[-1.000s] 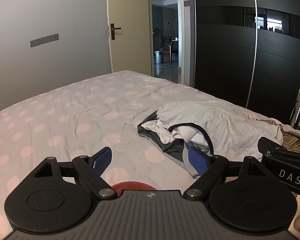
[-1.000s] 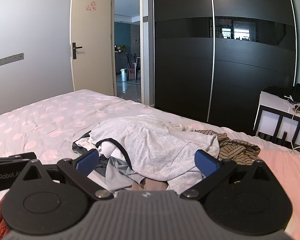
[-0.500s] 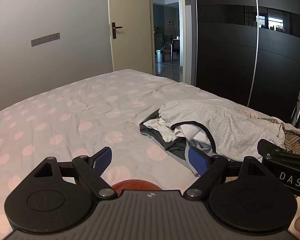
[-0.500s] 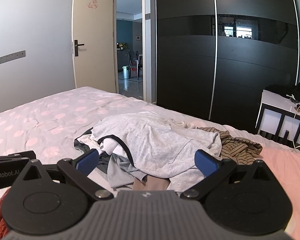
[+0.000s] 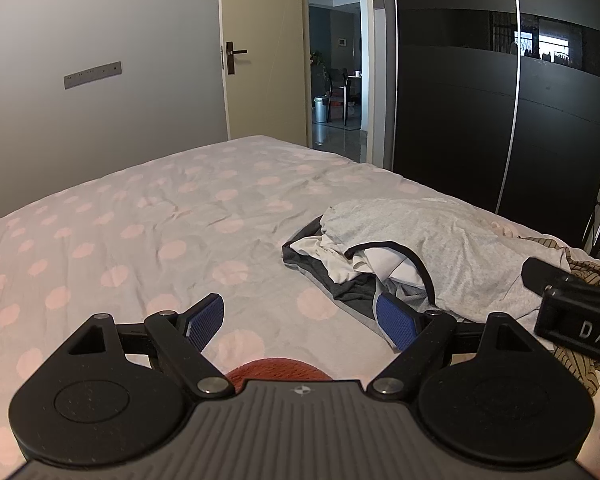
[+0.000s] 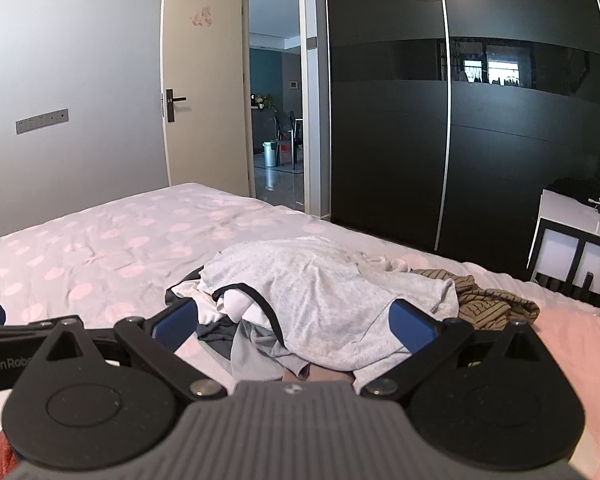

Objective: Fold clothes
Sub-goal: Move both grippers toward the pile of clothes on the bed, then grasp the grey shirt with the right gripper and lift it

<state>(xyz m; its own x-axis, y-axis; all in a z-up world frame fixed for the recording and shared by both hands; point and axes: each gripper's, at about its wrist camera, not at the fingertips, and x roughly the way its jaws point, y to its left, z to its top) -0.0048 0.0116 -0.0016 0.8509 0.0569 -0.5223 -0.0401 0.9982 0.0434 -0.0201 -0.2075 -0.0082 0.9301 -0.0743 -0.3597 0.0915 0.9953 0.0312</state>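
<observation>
Both of my tools have risen slightly: left tool [image 5: 300, 320] and right tool [image 6: 294, 326] gape empty above the clothes pile [image 6: 320, 292], whose lower garments stay hidden.

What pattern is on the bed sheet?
Pale pink polka dots on light grey bed sheet, clearest in the left wrist view.

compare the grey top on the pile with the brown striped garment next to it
The grey top is plain pale grey; the brown striped garment is tan with dark stripes. The grey top drapes over the pile's top, showing far more cloth; the striped garment lies bunched low at the pile's right edge. Both are unfolded on the bed.
</observation>
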